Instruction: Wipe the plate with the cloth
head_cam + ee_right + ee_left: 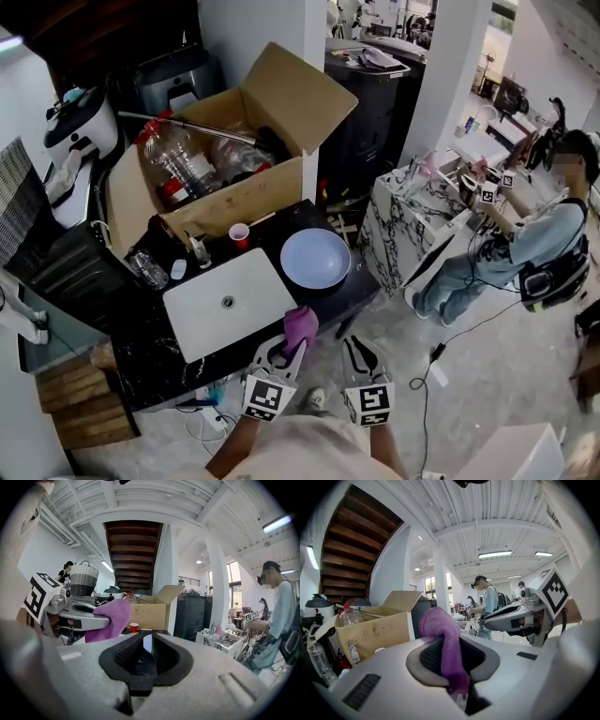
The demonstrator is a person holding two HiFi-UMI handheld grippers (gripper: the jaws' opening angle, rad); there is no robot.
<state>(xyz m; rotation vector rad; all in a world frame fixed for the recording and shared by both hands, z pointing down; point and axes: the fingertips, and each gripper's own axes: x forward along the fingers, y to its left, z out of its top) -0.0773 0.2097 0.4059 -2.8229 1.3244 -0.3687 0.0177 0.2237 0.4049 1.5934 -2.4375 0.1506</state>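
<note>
A pale blue plate point(315, 258) lies empty on the black counter point(150, 349), just right of the white sink point(208, 314). My left gripper point(292, 345) is shut on a purple cloth point(301, 327), which bunches above its jaws point(443, 639) near the counter's front edge, short of the plate. My right gripper point(354, 345) hangs beside it off the counter's front corner, its jaws a narrow gap apart with nothing between them point(146, 646). The right gripper view shows the cloth point(110, 618) off to the left.
A small red cup point(240, 234) and a faucet point(199, 251) stand behind the sink. An open cardboard box point(234, 192) of bottles sits at the back. A marble-patterned cabinet point(412, 216) and a person point(553, 244) are to the right.
</note>
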